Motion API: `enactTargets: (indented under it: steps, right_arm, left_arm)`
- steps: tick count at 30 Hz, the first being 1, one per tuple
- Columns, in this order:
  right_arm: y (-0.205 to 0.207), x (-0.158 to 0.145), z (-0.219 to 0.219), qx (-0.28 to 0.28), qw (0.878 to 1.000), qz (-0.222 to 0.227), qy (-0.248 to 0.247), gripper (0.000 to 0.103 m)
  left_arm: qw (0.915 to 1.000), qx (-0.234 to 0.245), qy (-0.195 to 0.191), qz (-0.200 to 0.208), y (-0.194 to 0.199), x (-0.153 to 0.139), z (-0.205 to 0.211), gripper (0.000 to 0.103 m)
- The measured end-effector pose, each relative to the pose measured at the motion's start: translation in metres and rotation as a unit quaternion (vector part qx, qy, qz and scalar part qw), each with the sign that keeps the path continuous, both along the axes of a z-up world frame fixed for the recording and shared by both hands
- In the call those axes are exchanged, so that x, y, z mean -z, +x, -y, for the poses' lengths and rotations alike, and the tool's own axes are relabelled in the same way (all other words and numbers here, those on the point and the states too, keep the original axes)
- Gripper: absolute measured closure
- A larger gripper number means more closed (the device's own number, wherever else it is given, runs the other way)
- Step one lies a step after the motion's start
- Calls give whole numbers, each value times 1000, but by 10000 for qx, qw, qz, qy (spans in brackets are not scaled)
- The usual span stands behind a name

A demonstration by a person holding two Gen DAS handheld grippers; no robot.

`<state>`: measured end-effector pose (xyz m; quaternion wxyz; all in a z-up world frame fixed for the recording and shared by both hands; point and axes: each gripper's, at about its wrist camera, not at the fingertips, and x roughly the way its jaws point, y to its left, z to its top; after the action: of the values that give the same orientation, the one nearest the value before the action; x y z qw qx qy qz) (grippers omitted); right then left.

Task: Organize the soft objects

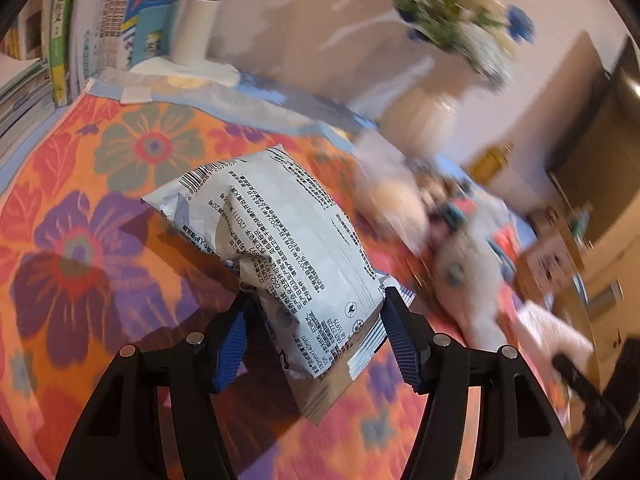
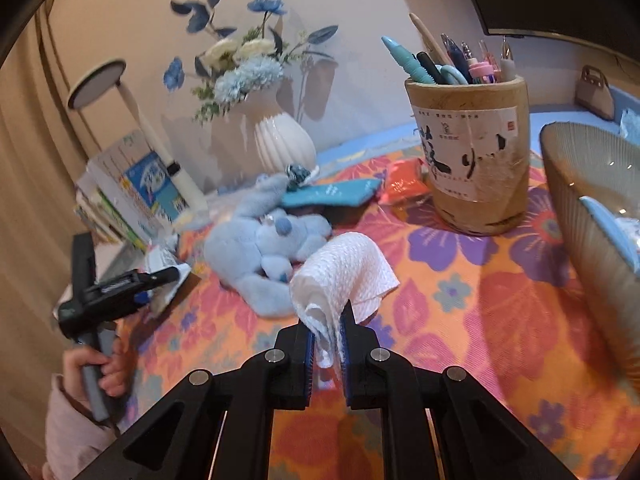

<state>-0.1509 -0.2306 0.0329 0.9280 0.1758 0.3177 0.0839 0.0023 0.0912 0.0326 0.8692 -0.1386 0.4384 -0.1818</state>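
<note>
My left gripper point(image 1: 316, 300) is shut on a white printed soft packet point(image 1: 280, 240) and holds it above the flowered tablecloth point(image 1: 80, 240). My right gripper point(image 2: 326, 316) is shut on a folded white paper towel point(image 2: 344, 276), held over the cloth. A pale blue plush toy point(image 2: 264, 248) lies on the table just beyond the towel. A teal cloth point(image 2: 332, 192) and an orange packet point(image 2: 404, 186) lie behind it. The left gripper also shows at the left of the right wrist view point(image 2: 160, 276), with the packet in it.
A ribbed bowl point(image 2: 580, 208) stands at the right edge with something blue inside. A wooden pen holder point(image 2: 472, 160), a white vase of flowers point(image 2: 280, 136), a lamp point(image 2: 96, 84) and stacked books point(image 2: 132, 196) stand along the back.
</note>
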Motion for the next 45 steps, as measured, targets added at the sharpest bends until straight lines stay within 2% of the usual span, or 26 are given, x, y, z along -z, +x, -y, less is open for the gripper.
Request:
enactTargets:
  steps: [2, 3, 4, 6, 11, 14, 20, 21, 22, 23, 26, 29, 30, 32, 34, 35, 37, 38, 39, 40, 41, 42, 44, 45]
  right_arm:
    - [-4, -4, 2, 31, 9998, -104, -141, 80]
    - [-8, -8, 4, 50, 9996, -133, -237, 69]
    - [-10, -10, 4, 44, 9995, -125, -281, 49]
    - [-19, -20, 3, -6, 9989, -33, -472, 32]
    - [-27, -30, -4, -89, 9965, 42, -825, 20]
    - [-25, -26, -4, -116, 9963, -5, -847, 20]
    - [2, 15, -5, -34, 9927, -749, -948, 17]
    - [9, 27, -7, -32, 9906, -949, -986, 11]
    - [13, 34, -8, -19, 9891, -1064, -1019, 0]
    - [13, 34, -14, -35, 9898, -836, -1150, 0]
    - [22, 38, -26, 140, 9873, -826, -1347, 0]
    - [28, 41, -35, 209, 9801, -950, -1731, 0]
    - [28, 41, -34, 213, 9806, -937, -1708, 0]
    - [27, 41, -30, 204, 9827, -903, -1602, 0]
    - [28, 41, -28, 201, 9840, -879, -1535, 0]
    - [28, 40, -29, 204, 9836, -885, -1558, 0]
    - [27, 40, -32, 211, 9823, -904, -1626, 0]
    - [26, 41, -34, 218, 9817, -911, -1658, 0]
    - [26, 41, -34, 217, 9817, -908, -1662, 0]
    - [25, 41, -34, 215, 9820, -900, -1649, 0]
    - [24, 41, -33, 208, 9829, -880, -1606, 0]
    - [21, 40, -29, 214, 9854, -816, -1481, 3]
    - [14, 37, -19, 410, 9900, -656, -1184, 32]
    - [11, 36, -11, 561, 9915, -568, -1031, 57]
  left_arm:
    - [9997, 248, 8, -66, -12, -2, 6, 43]
    - [9990, 436, 78, -57, -20, -3, 12, 43]
    - [9982, 572, 164, -25, -27, -4, 18, 43]
    - [9959, 840, 337, 4, -36, -5, 31, 43]
    - [9901, 1384, 162, -146, -46, 4, 63, 43]
    - [9876, 1518, 392, 12, -51, 4, 83, 42]
    - [9842, 1512, 797, 462, -63, 9, 98, 39]
    - [9833, 1512, 870, 513, -64, 9, 100, 39]
    - [9818, 1515, 995, 561, -65, 9, 103, 38]
    - [9809, 1520, 1063, 585, -66, 9, 105, 37]
    - [9795, 1531, 1155, 620, -66, 9, 109, 36]
    - [9821, 1535, 929, 576, -64, 9, 107, 30]
    - [9835, 1539, 784, 542, -63, 8, 102, 28]
    - [9857, 1535, 515, 466, -60, 7, 96, 15]
    - [9904, 1343, 105, 305, -53, 7, 89, 8]
    - [9923, 1212, -134, 207, -48, 7, 85, 2]
    - [9937, 748, -834, 15, -38, 10, 74, 1]
    - [9932, 459, -1070, -28, -33, 13, 69, 1]
    - [9935, 283, -1104, 6, -31, 13, 69, 2]
    - [9966, 148, -802, 114, -30, 12, 74, 17]
    - [9995, 50, -186, 249, -31, 12, 83, 42]
    - [9993, 28, 142, 358, -33, 10, 91, 42]
    - [9991, 85, -80, 408, -36, 9, 89, 45]
    - [9989, 101, -273, 356, -35, 11, 84, 45]
